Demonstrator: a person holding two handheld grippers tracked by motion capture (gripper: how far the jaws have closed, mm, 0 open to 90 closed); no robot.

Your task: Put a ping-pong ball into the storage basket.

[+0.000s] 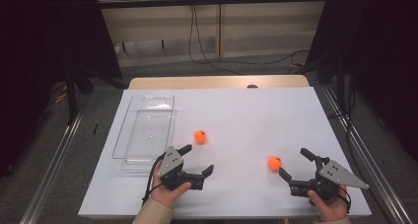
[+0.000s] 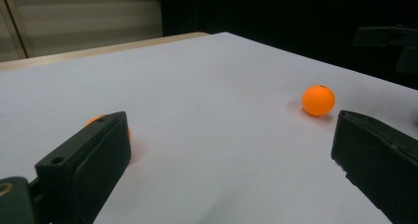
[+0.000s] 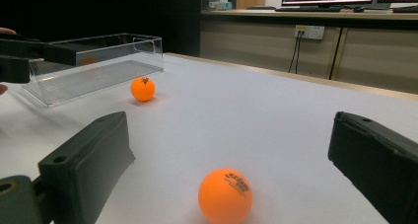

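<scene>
Two orange balls lie on the white table. One ball (image 1: 200, 136) (image 3: 143, 89) rests just beyond my left gripper (image 1: 199, 158) (image 2: 231, 135), which is open; in the left gripper view this ball (image 2: 93, 120) peeks out from behind the left jaw. The other ball (image 1: 274, 163) (image 3: 225, 195) (image 2: 318, 100) sits at the mouth of my right gripper (image 1: 292, 162) (image 3: 230, 132), between its open jaws and untouched. A clear plastic box (image 1: 144, 130) (image 3: 93, 61) stands empty at the table's left.
The white sheet (image 1: 246, 110) covers the table, with a strip of wood (image 1: 217, 82) showing at the far edge. Dark curtains hang on both sides. A cable trails on the floor beyond the table.
</scene>
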